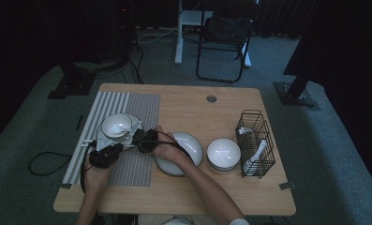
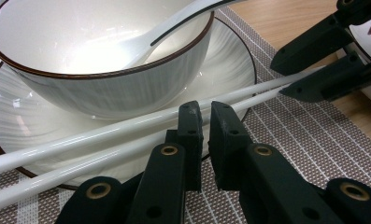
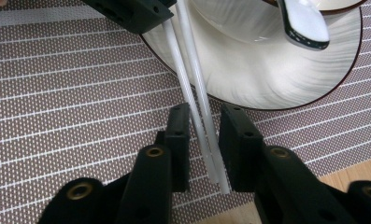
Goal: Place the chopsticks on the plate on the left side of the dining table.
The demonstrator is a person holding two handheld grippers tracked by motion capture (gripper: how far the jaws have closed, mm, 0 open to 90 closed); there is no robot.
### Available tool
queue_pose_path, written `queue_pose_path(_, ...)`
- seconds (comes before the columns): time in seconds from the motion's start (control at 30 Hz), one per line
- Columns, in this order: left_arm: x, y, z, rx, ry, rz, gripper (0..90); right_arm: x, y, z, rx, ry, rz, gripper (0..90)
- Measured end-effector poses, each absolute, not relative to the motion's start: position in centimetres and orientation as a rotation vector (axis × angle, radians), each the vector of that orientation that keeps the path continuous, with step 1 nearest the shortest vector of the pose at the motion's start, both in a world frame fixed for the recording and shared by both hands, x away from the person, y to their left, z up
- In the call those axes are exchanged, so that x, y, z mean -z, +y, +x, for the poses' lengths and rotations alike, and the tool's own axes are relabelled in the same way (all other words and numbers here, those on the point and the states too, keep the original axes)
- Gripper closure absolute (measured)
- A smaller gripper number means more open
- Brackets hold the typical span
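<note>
Two white chopsticks [image 3: 192, 88] lie side by side across the rim of a white plate [image 2: 230, 60] and out over the woven placemat [image 3: 80, 93]. A dark-rimmed white bowl [image 2: 103, 88] stands on that plate with a white spoon [image 2: 141, 44] in it. My right gripper [image 3: 206, 112] is shut on the chopsticks near their ends, one jaw on each side of the pair. My left gripper [image 2: 202, 109] is shut with nothing between its jaws. Its tips sit over the chopsticks farther along. In the high view both grippers, left [image 1: 106, 154] and right [image 1: 144, 138], meet beside the bowl [image 1: 115, 125].
To the right of the placemat [image 1: 132, 168] lie a second white plate [image 1: 190, 145] and another white bowl [image 1: 223, 153]. A black wire rack [image 1: 255, 143] with white utensils stands near the right edge. A chair [image 1: 223, 42] is behind the table.
</note>
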State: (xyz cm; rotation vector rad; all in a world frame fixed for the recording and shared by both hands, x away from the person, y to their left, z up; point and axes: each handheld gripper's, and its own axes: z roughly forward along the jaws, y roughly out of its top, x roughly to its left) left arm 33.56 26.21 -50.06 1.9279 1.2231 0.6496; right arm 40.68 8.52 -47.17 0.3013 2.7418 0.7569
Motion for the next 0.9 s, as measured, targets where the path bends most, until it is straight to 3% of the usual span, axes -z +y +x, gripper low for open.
queue_pose_path(0.37, 50.0, 26.5, 33.5, -0.649, 1.233, 1.922, 83.2, 47.0, 8.2, 40.8, -0.768, 2.739, 0.319, 79.2)
queue_pose_path(0.9, 49.5, 29.5, 32.3, -0.704, 1.311, 1.854, 81.2, 47.2, 7.7, 41.2, -0.762, 2.736, 0.353, 74.9)
